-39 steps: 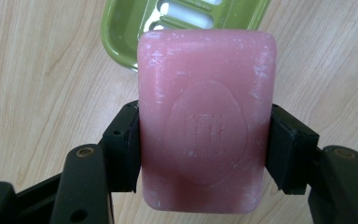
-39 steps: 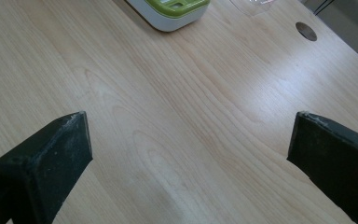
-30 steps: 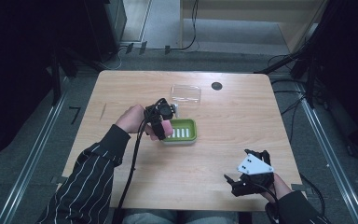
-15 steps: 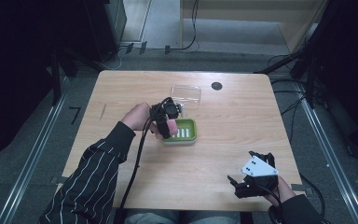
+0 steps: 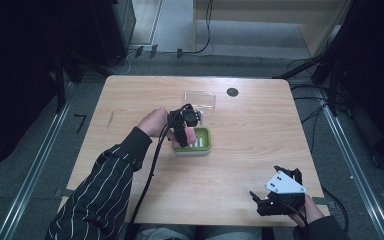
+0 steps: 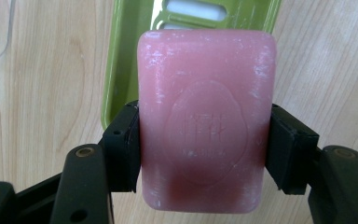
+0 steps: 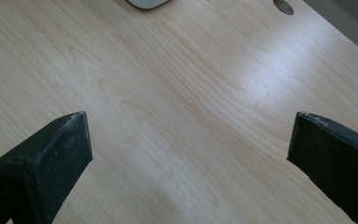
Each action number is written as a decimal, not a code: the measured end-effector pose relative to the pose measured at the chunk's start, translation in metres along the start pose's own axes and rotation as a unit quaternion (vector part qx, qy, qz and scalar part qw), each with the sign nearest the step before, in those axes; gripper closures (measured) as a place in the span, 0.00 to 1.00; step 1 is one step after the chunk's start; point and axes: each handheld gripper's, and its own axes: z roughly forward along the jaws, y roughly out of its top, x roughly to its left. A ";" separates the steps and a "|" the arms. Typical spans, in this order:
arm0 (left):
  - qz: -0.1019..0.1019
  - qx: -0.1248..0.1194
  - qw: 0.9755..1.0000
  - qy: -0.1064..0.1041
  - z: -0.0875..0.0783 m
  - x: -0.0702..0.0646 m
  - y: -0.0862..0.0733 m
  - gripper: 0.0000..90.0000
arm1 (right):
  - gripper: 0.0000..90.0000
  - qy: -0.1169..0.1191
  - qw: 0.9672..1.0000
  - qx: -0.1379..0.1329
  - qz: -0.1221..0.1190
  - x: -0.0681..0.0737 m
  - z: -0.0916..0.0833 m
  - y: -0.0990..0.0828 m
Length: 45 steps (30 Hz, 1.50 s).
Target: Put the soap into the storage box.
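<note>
A pink bar of soap (image 6: 206, 116) with an embossed oval mark is clamped between the two black jaws of my left gripper (image 6: 205, 149). It hangs just above the left part of a green slotted soap dish (image 6: 126, 56). From above, the left gripper (image 5: 185, 131) sits at the left edge of the green dish (image 5: 201, 144) in the middle of the table. My right gripper (image 5: 267, 200) rests near the table's front right corner, jaws wide apart over bare wood (image 7: 186, 116) with nothing between them.
A clear plastic lid (image 5: 200, 100) lies just behind the dish. A small dark round hole (image 5: 232, 92) marks the table's far side. The wooden table (image 5: 260, 140) has open room on its right half. A black cable trails from the left gripper along the striped sleeve (image 5: 105, 185).
My left gripper has carried the soap to the right, over the dish's left edge. The right gripper has stayed near the front right corner.
</note>
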 end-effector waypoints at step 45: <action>0.031 0.002 1.000 0.004 0.030 0.009 0.017 0.43 | 0.00 -0.015 1.000 0.008 0.012 0.000 -0.009 -0.010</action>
